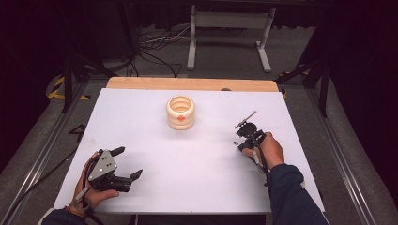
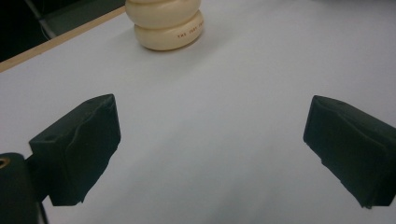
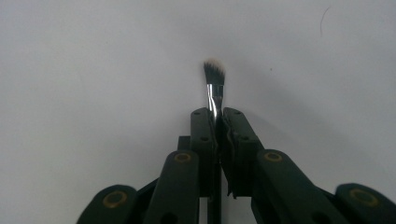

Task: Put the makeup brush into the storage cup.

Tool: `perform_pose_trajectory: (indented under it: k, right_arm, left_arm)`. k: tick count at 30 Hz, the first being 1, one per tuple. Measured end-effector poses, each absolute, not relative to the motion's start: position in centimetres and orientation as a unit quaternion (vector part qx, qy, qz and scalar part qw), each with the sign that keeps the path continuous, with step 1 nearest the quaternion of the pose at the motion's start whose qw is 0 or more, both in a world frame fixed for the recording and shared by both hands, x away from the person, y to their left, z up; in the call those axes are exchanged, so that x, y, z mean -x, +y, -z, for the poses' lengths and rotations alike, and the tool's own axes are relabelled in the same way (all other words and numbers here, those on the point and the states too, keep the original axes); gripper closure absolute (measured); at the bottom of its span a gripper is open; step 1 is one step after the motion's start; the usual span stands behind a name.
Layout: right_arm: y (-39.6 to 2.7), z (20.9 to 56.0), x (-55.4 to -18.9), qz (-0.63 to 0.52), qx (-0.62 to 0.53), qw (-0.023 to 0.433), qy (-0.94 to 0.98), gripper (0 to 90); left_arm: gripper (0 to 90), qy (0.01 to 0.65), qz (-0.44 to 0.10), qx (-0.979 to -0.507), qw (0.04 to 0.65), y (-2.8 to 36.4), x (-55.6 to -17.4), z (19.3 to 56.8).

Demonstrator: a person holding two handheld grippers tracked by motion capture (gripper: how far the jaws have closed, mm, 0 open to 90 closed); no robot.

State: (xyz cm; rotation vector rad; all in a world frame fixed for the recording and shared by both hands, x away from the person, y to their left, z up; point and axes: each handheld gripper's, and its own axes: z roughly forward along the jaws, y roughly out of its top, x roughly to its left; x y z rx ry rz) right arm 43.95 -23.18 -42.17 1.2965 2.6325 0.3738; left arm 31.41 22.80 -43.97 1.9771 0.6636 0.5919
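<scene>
A small makeup brush (image 3: pixel 214 84) is clamped between the closed jaws of the right tool (image 3: pixel 218 116), with the metal ferrule pinched and the dark, pale-tipped bristles projecting beyond the jaw tips above the white tabletop (image 1: pixel 197 159). Because the grip is taken on a thin, smooth ferrule, the brush could probably be twisted or slid out of line if the bristles were pressed against anything; a drop onto the tabletop would follow. In the high view the brush handle (image 1: pixel 247 117) is seen angled up and away past the right tool (image 1: pixel 247 137), so it could be knocked during a reach.

The right hand (image 1: pixel 272 150) is held low at the right side of the tabletop, forearm entering from below. The left tool (image 1: pixel 123 165) is held released, jaws spread wide and empty, in the left hand (image 1: pixel 91 190) near the front left edge. A cream ridged container (image 1: pixel 180 112) stands toward the far middle, well apart from both tools; it is seen ahead of the left tool (image 2: pixel 210 140).
</scene>
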Motion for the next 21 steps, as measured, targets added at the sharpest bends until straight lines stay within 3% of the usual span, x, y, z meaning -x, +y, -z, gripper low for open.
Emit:
perform_pose_trajectory:
  k: [10, 21]
  right_arm:
    - [-24.0, 41.7, -43.5, -0.173, -0.437, 0.085, 0.879, 84.7]
    - [-25.2, 39.7, -41.6, -0.276, -0.428, 0.116, 0.853, 84.7]
  left_arm:
    - [6.2, 0.287, -0.234, -0.795, 0.480, 23.0, -31.5, 43.8]
    - [7.2, 0.293, -0.223, -0.794, 0.483, 23.1, -31.5, 43.7]
